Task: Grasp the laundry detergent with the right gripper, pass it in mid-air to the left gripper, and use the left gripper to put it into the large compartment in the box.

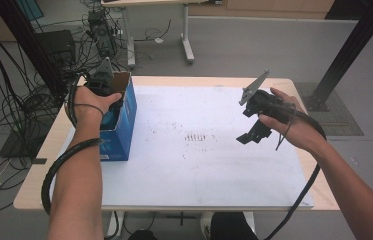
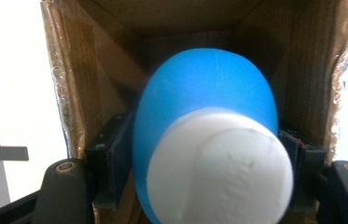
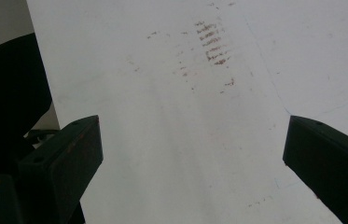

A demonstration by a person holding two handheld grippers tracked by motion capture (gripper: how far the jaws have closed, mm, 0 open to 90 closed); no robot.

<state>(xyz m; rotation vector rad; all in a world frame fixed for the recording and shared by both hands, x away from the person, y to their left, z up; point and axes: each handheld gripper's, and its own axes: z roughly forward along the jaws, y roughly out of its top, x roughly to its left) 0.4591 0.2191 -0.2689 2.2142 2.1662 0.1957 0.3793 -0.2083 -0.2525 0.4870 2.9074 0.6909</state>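
White table (image 1: 199, 165); left hand-held gripper (image 2: 199, 154) brackets blue bottle (image 2: 209, 93) inside cardboard box (image 1: 121, 120); right hand-held gripper (image 3: 192, 158) gapes empty.

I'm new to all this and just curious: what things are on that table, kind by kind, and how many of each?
Blue cardboard box, open top: 1
Blue bottle with a white cap, inside the box between the left gripper's jaws: 1
White sheet covering the tabletop: 1
Hand-held grippers, the left one and the right gripper: 2
Total: 5
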